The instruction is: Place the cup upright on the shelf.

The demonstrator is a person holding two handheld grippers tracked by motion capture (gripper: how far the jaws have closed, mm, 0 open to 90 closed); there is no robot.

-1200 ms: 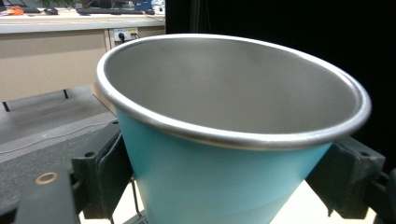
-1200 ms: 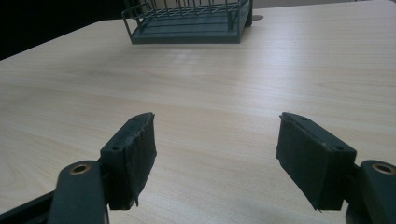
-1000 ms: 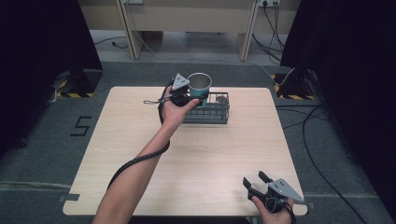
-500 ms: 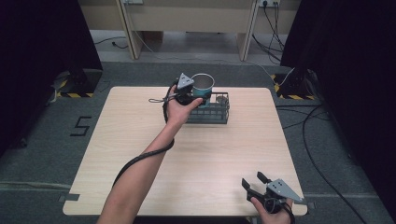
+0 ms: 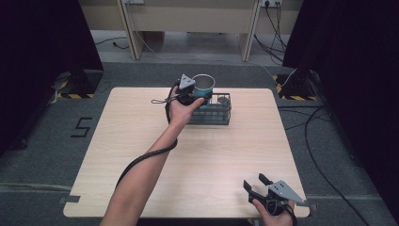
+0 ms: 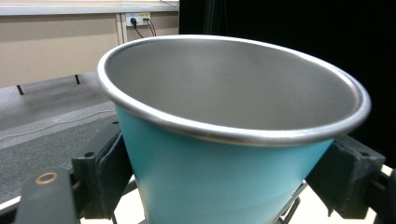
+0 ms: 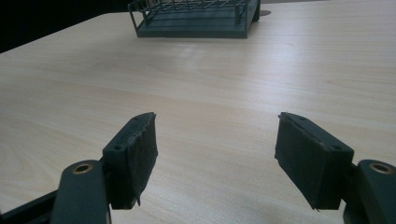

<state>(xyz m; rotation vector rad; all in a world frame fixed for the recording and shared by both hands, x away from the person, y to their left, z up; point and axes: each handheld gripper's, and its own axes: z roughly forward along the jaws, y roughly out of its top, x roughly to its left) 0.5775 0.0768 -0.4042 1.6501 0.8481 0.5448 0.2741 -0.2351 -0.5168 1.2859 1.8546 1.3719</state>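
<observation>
Teal metal cup (image 6: 219, 154) clamped in left claw (image 5: 196, 94), hovering over left end of wire rack (image 5: 212, 112) at desk (image 5: 141, 141) far side; right claw (image 7: 215, 154) jaws apart, idle near desk's front right corner

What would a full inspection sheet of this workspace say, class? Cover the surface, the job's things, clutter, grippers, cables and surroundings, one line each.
Surface: light wooden table, bare in the middle.
Job's things: teal cup with a steel inside, upright at the left end of the dark wire rack near the far edge.
Clutter: nothing seen.
Grippers: left gripper shut on the cup's sides; right gripper open above the table's near right corner, holding nothing.
Cables: black cable trailing along the left forearm; more cables on the floor at right.
Surroundings: grey floor, dark curtains both sides, wall sockets behind.
</observation>
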